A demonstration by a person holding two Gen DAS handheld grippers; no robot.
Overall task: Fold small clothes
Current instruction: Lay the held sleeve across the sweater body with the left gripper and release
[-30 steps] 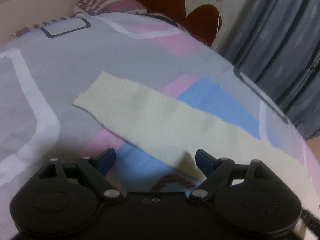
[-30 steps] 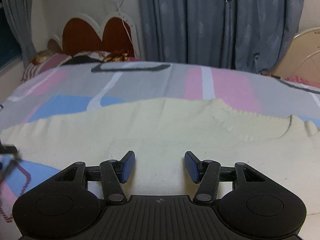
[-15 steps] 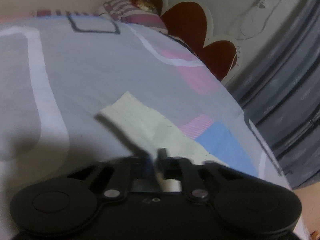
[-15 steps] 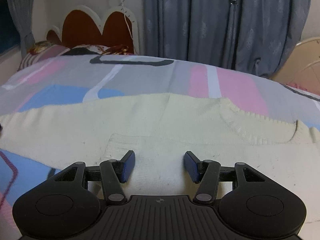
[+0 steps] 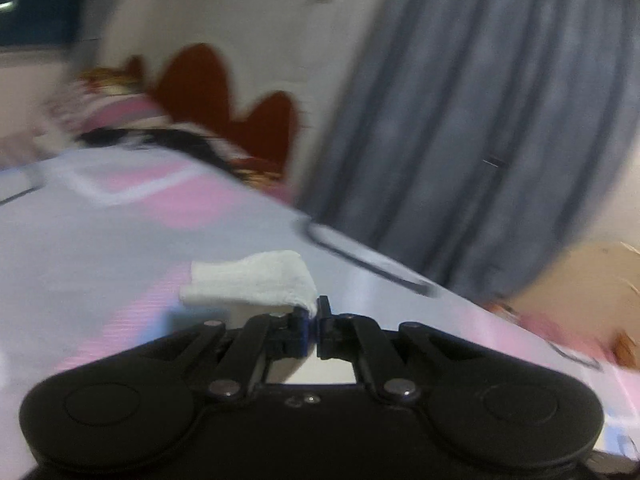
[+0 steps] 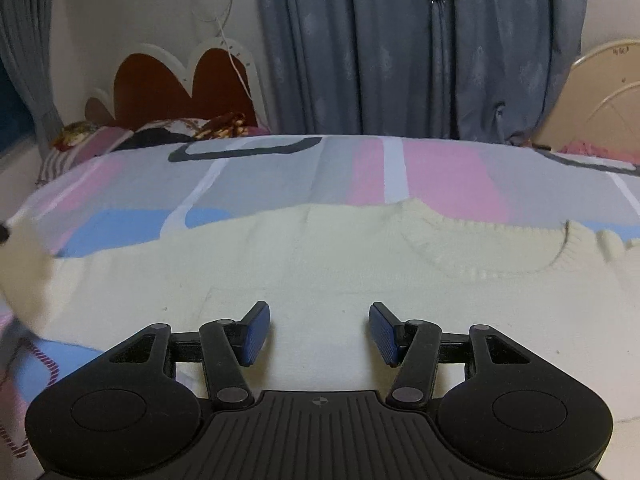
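Note:
A cream knitted sweater [image 6: 360, 264] lies spread flat on the bed, its ribbed neckline at the right of the right wrist view. My right gripper [image 6: 319, 330] hovers open just over the sweater's body, nothing between its blue pads. In the blurred left wrist view my left gripper [image 5: 316, 314] is shut on the cuff end of the sweater's sleeve [image 5: 256, 280], which is lifted off the bedspread and flops to the left of the fingertips. At the left edge of the right wrist view the raised sleeve shows as a blur.
The bedspread [image 6: 440, 168] has grey, pink, blue and white blocks. A brown scalloped headboard [image 6: 168, 88] and pillows [image 6: 96, 140] stand at the far left. Grey curtains [image 6: 420, 48] hang behind the bed, and a beige fan guard [image 6: 600, 100] rises at the right.
My left gripper closed on the sleeve end, then rose and swung right with it, lifting the sleeve off the bed. The right gripper stayed open, edging slightly forward over the sweater.

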